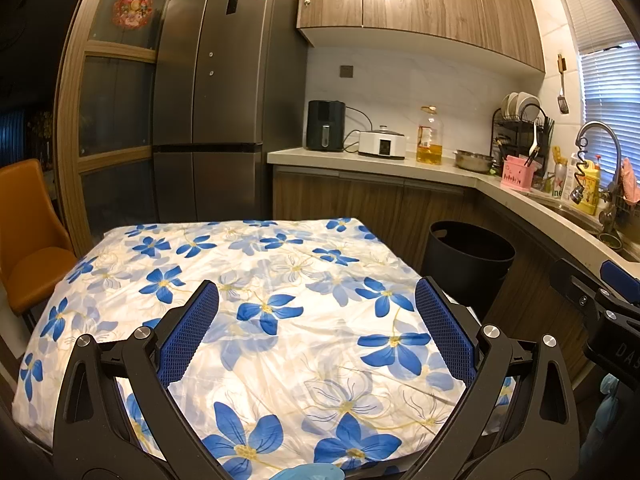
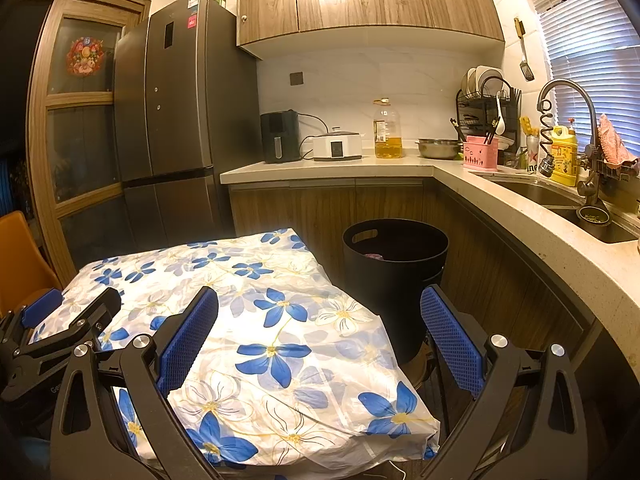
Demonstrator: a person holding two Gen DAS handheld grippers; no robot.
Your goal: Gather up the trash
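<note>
A black trash bin (image 2: 394,272) stands on the floor past the table's far right corner; something pinkish lies inside it (image 2: 374,257). It also shows in the left wrist view (image 1: 466,260). The table (image 1: 256,320) wears a white cloth with blue flowers; I see no loose trash on it. My left gripper (image 1: 318,312) is open and empty above the table's near part. My right gripper (image 2: 320,320) is open and empty above the table's right edge (image 2: 360,320). The left gripper shows at the left of the right wrist view (image 2: 60,320).
An orange chair (image 1: 28,248) stands left of the table. A dark fridge (image 1: 216,112) is behind. The L-shaped counter (image 2: 520,208) holds an air fryer, a cooker, an oil bottle, a dish rack and a sink with a tap (image 2: 568,120).
</note>
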